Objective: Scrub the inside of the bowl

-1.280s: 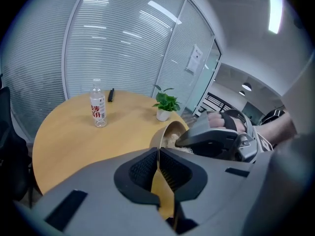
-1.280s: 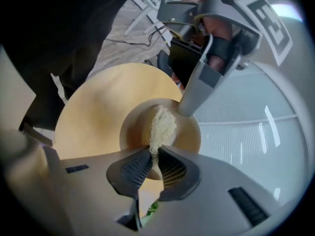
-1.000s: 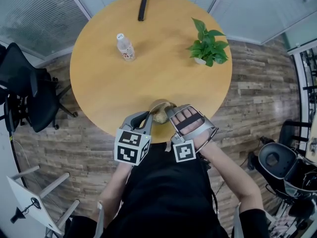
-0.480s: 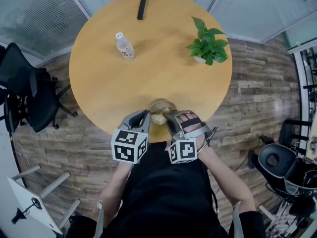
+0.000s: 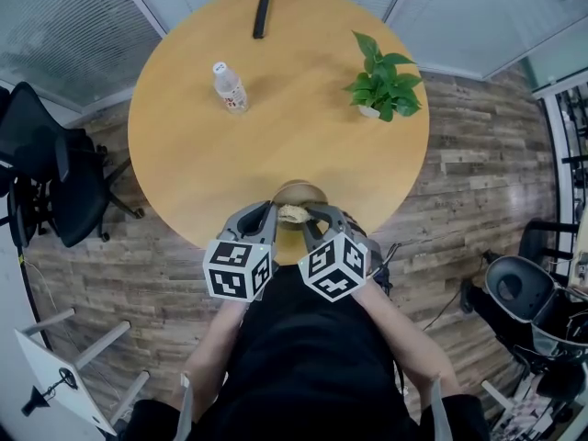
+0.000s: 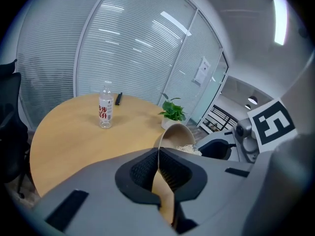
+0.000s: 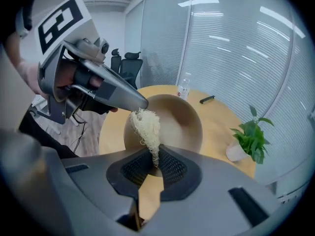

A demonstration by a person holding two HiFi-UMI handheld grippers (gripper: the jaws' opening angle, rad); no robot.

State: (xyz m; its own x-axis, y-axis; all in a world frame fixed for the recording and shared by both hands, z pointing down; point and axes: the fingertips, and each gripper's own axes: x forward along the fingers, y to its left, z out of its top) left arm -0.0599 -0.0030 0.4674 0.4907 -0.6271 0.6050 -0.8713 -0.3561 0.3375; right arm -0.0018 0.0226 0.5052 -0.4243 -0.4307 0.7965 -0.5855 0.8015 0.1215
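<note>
My left gripper pinches the rim of the bowl between its fingers, holding it tilted above the near edge of the worktop. My right gripper clamps a fibre scrubber at the inner wall. I should sweep round with light pressure, so the rim doesn't slip.

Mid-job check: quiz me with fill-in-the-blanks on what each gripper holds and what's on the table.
The left gripper is shut on the tan round bowl's ____.
The right gripper is shut on a pale fibrous ____.
On the round wooden table, a clear plastic ____ stands left of the green potted plant.
Missing: rim; scrubber; bottle.
</note>
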